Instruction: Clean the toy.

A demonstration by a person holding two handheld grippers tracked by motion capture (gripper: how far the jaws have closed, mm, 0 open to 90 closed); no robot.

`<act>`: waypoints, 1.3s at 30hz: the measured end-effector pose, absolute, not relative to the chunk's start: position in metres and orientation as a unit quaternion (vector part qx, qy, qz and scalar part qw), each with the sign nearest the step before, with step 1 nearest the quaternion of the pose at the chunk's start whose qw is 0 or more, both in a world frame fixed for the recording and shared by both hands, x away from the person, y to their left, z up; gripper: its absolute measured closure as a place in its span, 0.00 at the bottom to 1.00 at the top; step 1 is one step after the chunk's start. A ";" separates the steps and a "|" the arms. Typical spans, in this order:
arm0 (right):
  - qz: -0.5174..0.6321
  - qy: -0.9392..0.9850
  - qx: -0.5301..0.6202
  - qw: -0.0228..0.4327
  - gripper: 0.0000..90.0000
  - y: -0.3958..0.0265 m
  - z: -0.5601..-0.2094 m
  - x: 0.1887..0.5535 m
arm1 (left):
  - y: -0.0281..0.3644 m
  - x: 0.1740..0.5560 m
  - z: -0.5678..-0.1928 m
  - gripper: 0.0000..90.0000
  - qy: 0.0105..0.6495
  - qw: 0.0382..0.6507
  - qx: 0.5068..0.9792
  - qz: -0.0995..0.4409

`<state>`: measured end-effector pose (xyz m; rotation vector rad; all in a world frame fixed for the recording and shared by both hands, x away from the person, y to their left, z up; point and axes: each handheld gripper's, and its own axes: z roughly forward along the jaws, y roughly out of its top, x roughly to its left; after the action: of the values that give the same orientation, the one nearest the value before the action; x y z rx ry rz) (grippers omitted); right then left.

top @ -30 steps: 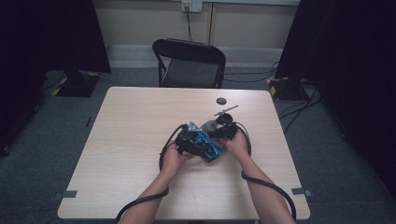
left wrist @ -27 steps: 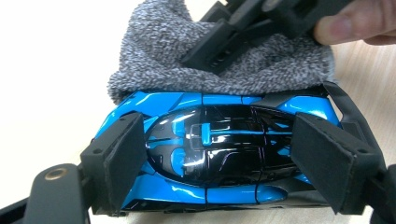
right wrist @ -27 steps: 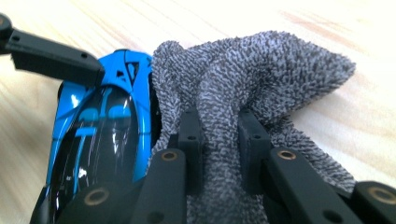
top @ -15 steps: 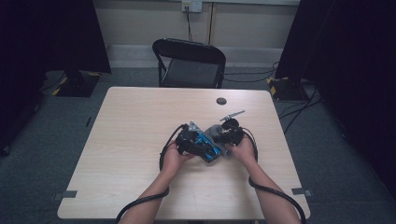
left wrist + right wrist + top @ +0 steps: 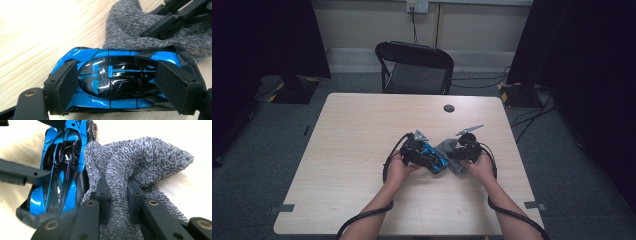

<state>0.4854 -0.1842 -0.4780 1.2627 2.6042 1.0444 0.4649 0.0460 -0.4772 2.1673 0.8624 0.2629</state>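
one blue toy car (image 5: 117,80) and one grey cloth (image 5: 140,170) lie on the surface (image 5: 362,150), the cloth touching the car's side. two grippers work here: the left gripper (image 5: 120,86) is clamped on the car, a pad at each end, and the right gripper (image 5: 117,200) is pinched on a fold of the cloth beside the car. one small black disc (image 5: 449,108) sits well beyond the car. one black folding chair (image 5: 414,67) stands past the far edge of the pale wood surface, on grey carpet, with dark curtains at both sides.

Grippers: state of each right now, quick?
Left gripper: closed on the blue toy car, one pad at each end.
Right gripper: closed, pinching a fold of the grey cloth beside the car.
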 end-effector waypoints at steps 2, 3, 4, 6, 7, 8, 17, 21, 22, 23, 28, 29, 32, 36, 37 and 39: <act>0.339 0.846 0.410 0.033 0.84 -0.187 -0.478 0.482 | 0.046 0.465 -0.477 0.21 0.339 0.385 0.852 0.103; 0.338 0.847 0.410 0.033 0.84 -0.188 -0.477 0.480 | 0.046 0.465 -0.477 0.21 0.339 0.384 0.853 0.104; 0.338 0.847 0.409 0.033 0.84 -0.189 -0.477 0.479 | 0.046 0.465 -0.477 0.21 0.339 0.385 0.852 0.104; 0.337 0.848 0.408 0.032 0.84 -0.191 -0.476 0.476 | 0.045 0.465 -0.476 0.21 0.340 0.384 0.852 0.103; 0.337 0.848 0.408 0.031 0.84 -0.193 -0.476 0.474 | 0.045 0.465 -0.476 0.21 0.339 0.383 0.853 0.103; 0.337 0.848 0.407 0.032 0.84 -0.194 -0.476 0.472 | 0.045 0.465 -0.476 0.21 0.338 0.382 0.854 0.103; 0.337 0.849 0.407 0.022 0.84 -0.208 -0.475 0.458 | 0.045 0.465 -0.476 0.22 0.340 0.381 0.854 0.102; 0.336 0.850 0.405 0.016 0.84 -0.213 -0.474 0.454 | 0.044 0.465 -0.476 0.22 0.341 0.382 0.853 0.103; 0.335 0.851 0.404 0.016 0.84 -0.214 -0.474 0.453 | 0.045 0.465 -0.476 0.22 0.340 0.381 0.853 0.103; 0.334 0.851 0.404 0.015 0.84 -0.215 -0.474 0.453 | 0.045 0.465 -0.476 0.22 0.340 0.380 0.854 0.103; 0.337 0.850 0.406 0.014 0.84 -0.221 -0.474 0.445 | 0.044 0.464 -0.475 0.22 0.340 0.380 0.854 0.105; 0.338 0.849 0.407 0.014 0.84 -0.223 -0.474 0.443 | 0.044 0.464 -0.475 0.22 0.340 0.379 0.854 0.106; 0.339 0.848 0.407 0.012 0.84 -0.229 -0.474 0.439 | 0.044 0.464 -0.475 0.22 0.341 0.377 0.855 0.106; 0.334 0.852 0.403 0.015 0.84 -0.235 -0.471 0.434 | 0.044 0.464 -0.474 0.23 0.341 0.374 0.856 0.104; 0.333 0.853 0.401 0.017 0.84 -0.236 -0.469 0.433 | 0.044 0.464 -0.474 0.23 0.342 0.376 0.855 0.104; 0.333 0.852 0.403 0.022 0.84 -0.240 -0.466 0.432 | 0.044 0.464 -0.474 0.23 0.342 0.375 0.855 0.104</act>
<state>0.4315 -0.2401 -0.4663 1.2498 2.6401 1.0335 0.4644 0.0439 -0.4743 2.1880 0.8755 0.2671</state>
